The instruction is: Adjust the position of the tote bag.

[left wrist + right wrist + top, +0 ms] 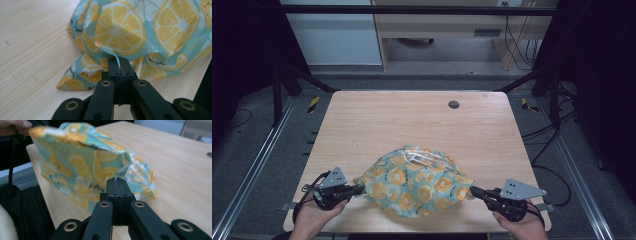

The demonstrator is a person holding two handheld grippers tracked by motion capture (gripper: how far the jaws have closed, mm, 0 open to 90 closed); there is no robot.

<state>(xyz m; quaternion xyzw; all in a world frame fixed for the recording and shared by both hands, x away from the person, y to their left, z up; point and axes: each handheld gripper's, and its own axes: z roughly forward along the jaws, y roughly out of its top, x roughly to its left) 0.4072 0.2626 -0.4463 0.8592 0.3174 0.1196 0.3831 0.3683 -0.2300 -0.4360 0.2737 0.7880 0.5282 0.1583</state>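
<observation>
Right now the lemon-print cloth (414, 183) lies bunched near the front edge of the wooden table (412, 120), stretched between the two tools: the left gripper (357, 189) has its jaws clamped on the cloth's left corner, and the right gripper (474, 190) has its jaws pinched on the right corner. Judging by this, the step in hand is spreading or folding the cloth. Next, both hands would need to lift and pull apart evenly, keeping both pinches tight so neither corner slips.
</observation>
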